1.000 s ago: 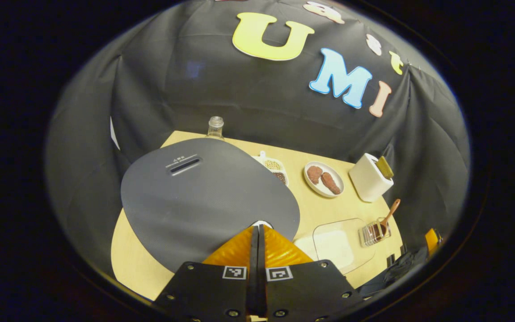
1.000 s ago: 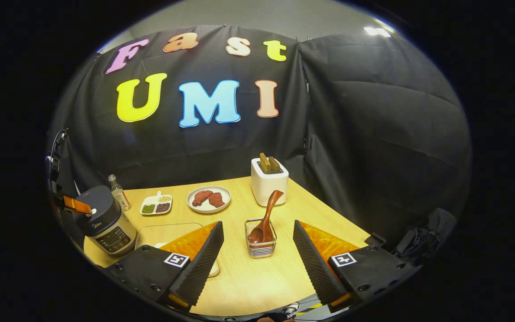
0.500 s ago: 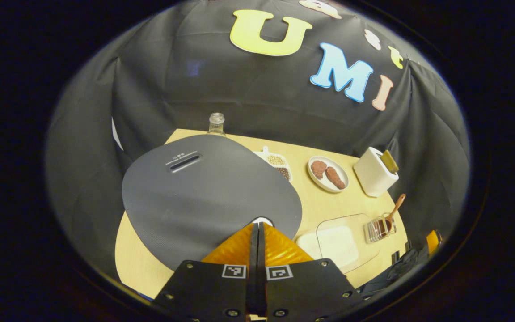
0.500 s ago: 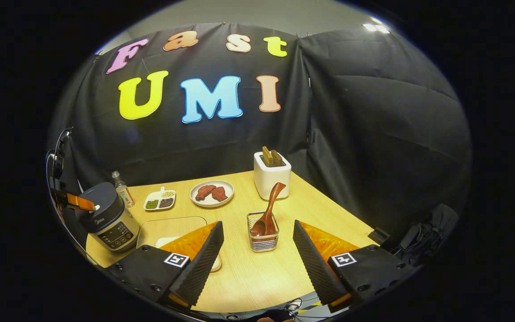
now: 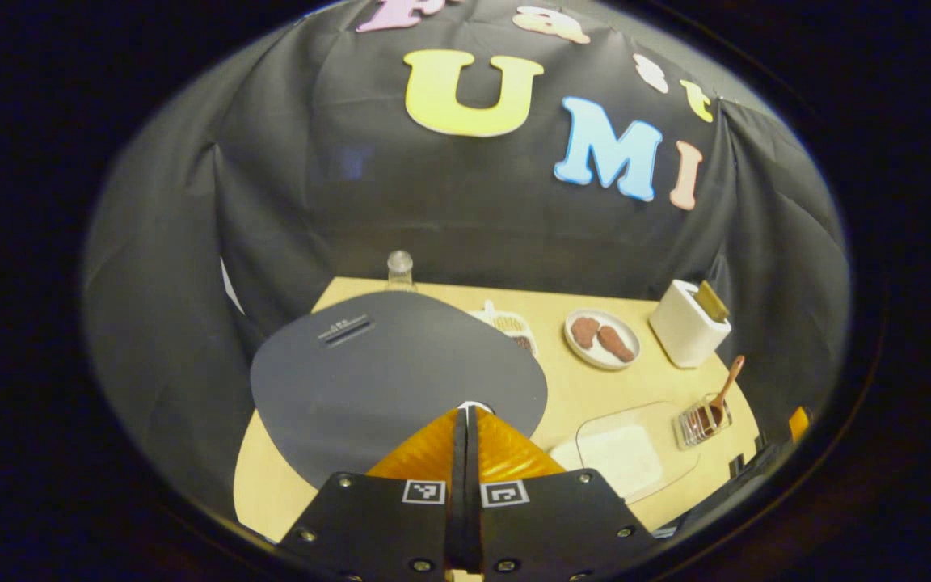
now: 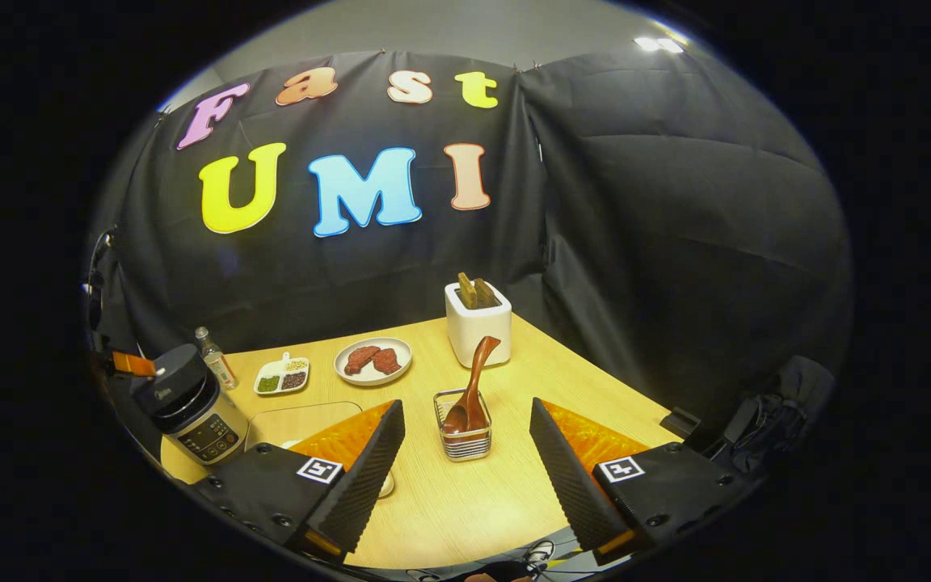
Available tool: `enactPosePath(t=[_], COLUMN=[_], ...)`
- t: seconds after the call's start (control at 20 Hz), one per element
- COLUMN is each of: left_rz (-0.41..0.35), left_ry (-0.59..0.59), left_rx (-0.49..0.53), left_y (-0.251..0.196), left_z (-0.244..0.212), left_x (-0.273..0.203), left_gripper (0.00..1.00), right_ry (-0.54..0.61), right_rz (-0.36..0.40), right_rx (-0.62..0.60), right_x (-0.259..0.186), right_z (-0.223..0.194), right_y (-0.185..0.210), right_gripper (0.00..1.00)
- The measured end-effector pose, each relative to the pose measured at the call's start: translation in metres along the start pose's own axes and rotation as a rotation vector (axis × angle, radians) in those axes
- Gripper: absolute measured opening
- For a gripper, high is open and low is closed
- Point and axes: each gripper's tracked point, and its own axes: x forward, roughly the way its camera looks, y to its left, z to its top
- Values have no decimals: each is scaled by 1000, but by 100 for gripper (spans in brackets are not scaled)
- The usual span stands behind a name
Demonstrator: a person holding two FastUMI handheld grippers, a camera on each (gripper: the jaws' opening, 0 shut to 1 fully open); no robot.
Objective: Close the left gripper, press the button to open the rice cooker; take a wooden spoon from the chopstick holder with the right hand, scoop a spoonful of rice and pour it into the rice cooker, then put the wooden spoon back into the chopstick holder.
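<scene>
The rice cooker's grey lid [image 5: 397, 372] lies just past my left gripper [image 5: 465, 411], which is shut with its tips at the small white button [image 5: 474, 404] on the lid's front edge. In the right gripper view the rice cooker [image 6: 195, 408] stands far left, its dark lid tilted a little, the left gripper's orange finger [image 6: 132, 364] against it. My right gripper [image 6: 465, 406] is open and holds nothing. A wooden spoon [image 6: 475, 376] stands bowl-down in the wire chopstick holder [image 6: 463, 440], centred between and beyond its fingers. A clear tray of rice [image 5: 623, 453] sits between cooker and holder.
A white toaster [image 6: 478, 323] with two slices stands at the back of the wooden table [image 6: 449, 509]. A plate of brown meat [image 6: 372, 360], a divided dish of beans [image 6: 281, 376] and a small bottle [image 6: 213, 356] line the rear. Cables [image 6: 756, 420] hang off the right edge.
The left gripper view has pitched upward, so the lid looks smaller and flatter and covers more of the bottle. In the right gripper view the cooker's lid looks more tilted. Both grippers keep their states.
</scene>
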Motion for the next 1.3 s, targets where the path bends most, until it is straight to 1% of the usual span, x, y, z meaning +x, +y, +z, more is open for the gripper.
enactPosePath(t=[0.15, 0.25, 0.3, 0.35, 0.45, 0.5, 0.6, 0.7, 0.75, 0.85, 0.95, 1.0, 1.05, 1.1, 1.25, 1.3], left_rz=[85, 135, 138, 132, 128, 134, 160, 201, 206, 241, 307, 334, 352, 363, 408, 421], left_ry=[-184, -312, -368, -404, -445, -447, -433, -407, -406, -425, -443, -445, -440, -436, -416, -404], left_rx=[46, 80, 82, 69, 30, 16, -7, -33, -51, -68, -60, -57, -57, -59, -58, -60], left_y=[13, 17, 16, 8, 4, 3, 6, 11, 10, 11, 16, 15, 13, 9, 2, -2], left_z=[49, 83, 96, 99, 100, 97, 83, 67, 64, 59, 54, 53, 49, 47, 39, 37], left_x=[-27, -55, -66, -85, -108, -116, -120, -122, -126, -137, -147, -151, -154, -157, -160, -159], left_gripper=[2, 1, 0, 1, 1, 1, 1, 0, 18, 55, 92, 92, 92, 94, 94, 92], right_ry=[5, 4, 4, 5, 9, 12, 23, 36, 38, 44, 56, 64, 74, 90, 145, 159], right_rz=[10, 24, 35, 48, 68, 78, 100, 114, 122, 137, 138, 140, 143, 148, 173, 178], right_rx=[-14, -16, -17, -23, -29, -26, -14, -10, -9, -13, -18, -12, -1, 12, 37, 33], right_x=[3, 7, 11, 15, 27, 35, 52, 70, 78, 96, 116, 126, 136, 147, 177, 187], right_z=[0, 4, 7, 10, 16, 21, 29, 37, 42, 50, 53, 54, 55, 54, 47, 43], right_y=[0, 2, 4, 7, 8, 7, 9, 8, 7, 3, -3, -6, -7, -8, -6, -5], right_gripper=[99, 99, 99, 99, 99, 99, 99, 99, 99, 99, 99, 94, 99, 98, 98, 98])
